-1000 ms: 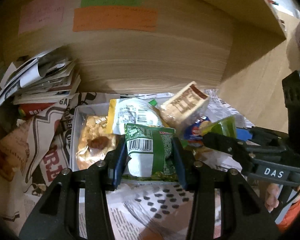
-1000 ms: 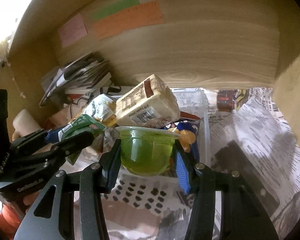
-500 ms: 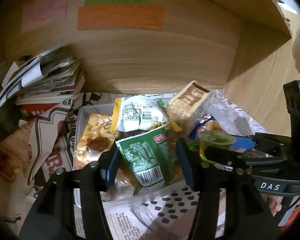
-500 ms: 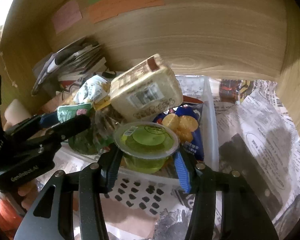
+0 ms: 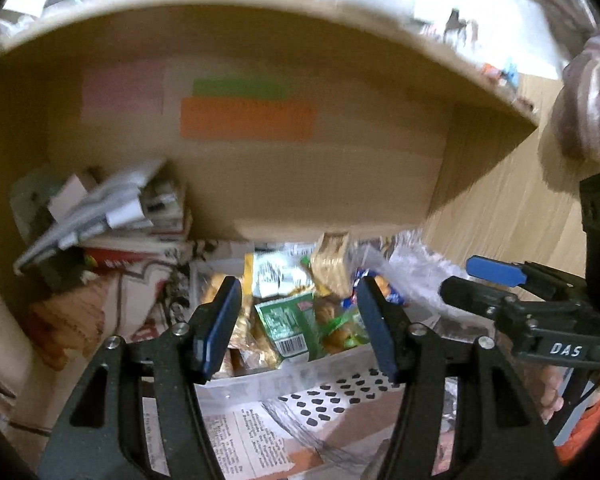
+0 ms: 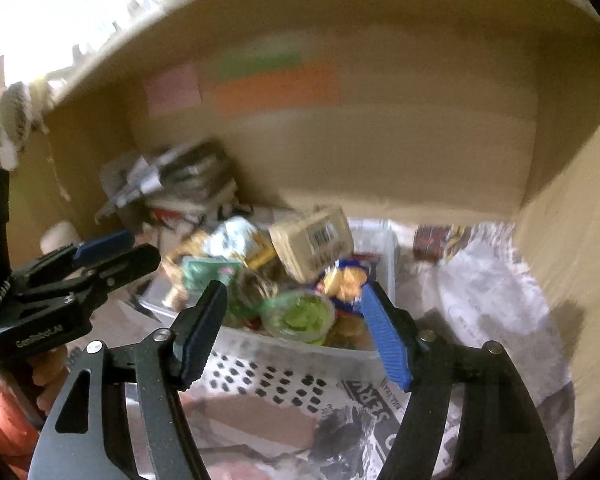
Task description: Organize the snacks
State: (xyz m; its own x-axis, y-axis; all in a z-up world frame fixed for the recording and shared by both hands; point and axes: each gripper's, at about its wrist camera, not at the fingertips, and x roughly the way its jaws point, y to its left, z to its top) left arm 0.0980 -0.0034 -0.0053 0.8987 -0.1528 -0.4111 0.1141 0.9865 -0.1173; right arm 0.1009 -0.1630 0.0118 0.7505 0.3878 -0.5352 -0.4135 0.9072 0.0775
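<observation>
A white plastic bin (image 5: 320, 384) with a dotted front sits in a wooden cubby, heaped with snacks. My left gripper (image 5: 296, 286) hovers open above and in front of it. A green packet (image 5: 286, 322) lies free on the heap beyond its fingers. My right gripper (image 6: 294, 288) is also drawn back, its jaws opening. The green jelly cup (image 6: 300, 316) rests in the bin's front, free of the pads. A tan boxed snack (image 6: 314, 246) and a blue cracker packet (image 6: 344, 280) lie behind it. Each gripper shows in the other's view, the right gripper (image 5: 476, 284) and the left gripper (image 6: 116, 252).
A pile of magazines (image 5: 112, 216) fills the cubby's back left. Newspaper (image 6: 492, 292) lines the floor to the right of the bin. Pink, green and orange notes (image 5: 246, 120) are stuck on the back wall. A wooden side wall (image 6: 572, 220) closes the right.
Both grippers let go and pulled up and back from the bin. The green packet dropped onto the heap and the jelly cup now sits in the bin's front.
</observation>
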